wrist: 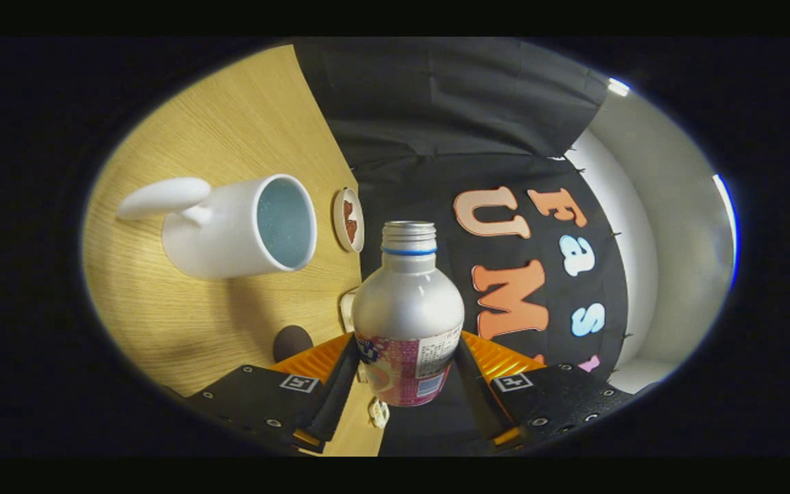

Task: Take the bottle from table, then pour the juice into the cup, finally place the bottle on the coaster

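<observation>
Gripping the bottle [408, 315] between both fingers, your gripper [405, 374] holds it by its labelled lower body, open neck pointing forward; the white cup [230, 230] and coaster [348, 219] lie beyond on the table [182, 322].

Desk [230, 110]: light wood grain, view rolled sideways. Booth wall [436, 103]: black cloth, creased, meeting the desk's far edge. Small dark round object [292, 342] lies on the desk; identity unclear. Small white clip-like piece [378, 414] at the desk edge. Pale wall [669, 261] beyond the cloth.
</observation>
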Motion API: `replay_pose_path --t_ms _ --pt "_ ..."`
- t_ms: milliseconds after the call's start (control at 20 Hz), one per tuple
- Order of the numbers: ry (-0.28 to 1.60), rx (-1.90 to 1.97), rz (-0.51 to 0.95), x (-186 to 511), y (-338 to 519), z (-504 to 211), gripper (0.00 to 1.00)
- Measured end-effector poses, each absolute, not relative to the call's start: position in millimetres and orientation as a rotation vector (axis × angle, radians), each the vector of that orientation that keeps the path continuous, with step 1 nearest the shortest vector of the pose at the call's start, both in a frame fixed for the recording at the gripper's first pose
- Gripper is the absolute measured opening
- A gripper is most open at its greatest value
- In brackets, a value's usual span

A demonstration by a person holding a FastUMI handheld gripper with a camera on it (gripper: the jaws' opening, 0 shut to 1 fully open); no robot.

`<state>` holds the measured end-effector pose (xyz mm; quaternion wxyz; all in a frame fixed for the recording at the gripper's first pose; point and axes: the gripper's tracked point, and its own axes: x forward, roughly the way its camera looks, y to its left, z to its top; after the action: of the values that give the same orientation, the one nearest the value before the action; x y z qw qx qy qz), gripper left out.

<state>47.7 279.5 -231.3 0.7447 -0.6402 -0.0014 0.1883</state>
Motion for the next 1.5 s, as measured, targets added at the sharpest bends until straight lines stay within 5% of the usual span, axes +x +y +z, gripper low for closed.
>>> replay_pose_path --t_ms 1500 --pt "-0.145 -1.716 0.430 48.7 283.8 -225.4 0.77"
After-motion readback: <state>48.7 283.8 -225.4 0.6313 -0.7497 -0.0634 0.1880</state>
